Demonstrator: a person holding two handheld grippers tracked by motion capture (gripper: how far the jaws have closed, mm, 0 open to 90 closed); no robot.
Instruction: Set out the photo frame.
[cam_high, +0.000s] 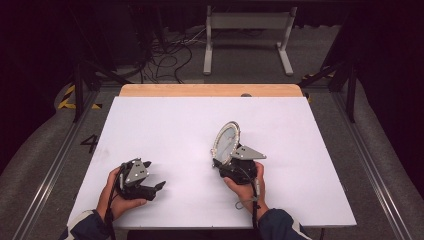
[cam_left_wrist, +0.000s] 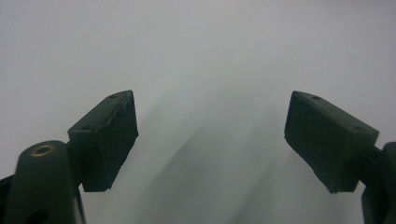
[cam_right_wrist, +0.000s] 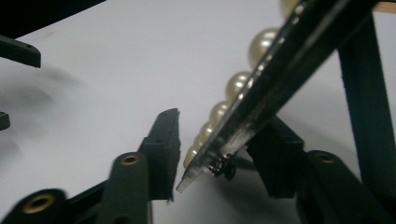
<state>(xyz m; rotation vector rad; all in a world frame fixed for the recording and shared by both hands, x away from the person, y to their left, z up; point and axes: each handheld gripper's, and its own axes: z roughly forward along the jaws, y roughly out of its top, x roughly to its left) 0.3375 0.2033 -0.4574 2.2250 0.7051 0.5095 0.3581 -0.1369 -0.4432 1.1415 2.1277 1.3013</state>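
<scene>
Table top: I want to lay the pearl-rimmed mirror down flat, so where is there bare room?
Most of the white table is bare: the far half toward the wooden edge, and the strip between the left gripper and the right gripper. It is crowded only at the near edge, around both hands and the mirror.

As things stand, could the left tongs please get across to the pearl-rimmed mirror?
Probably yes: the left tongs stand open and empty, and bare white table lies between them and the mirror, which stands upright between the right tongs' jaws.
</scene>
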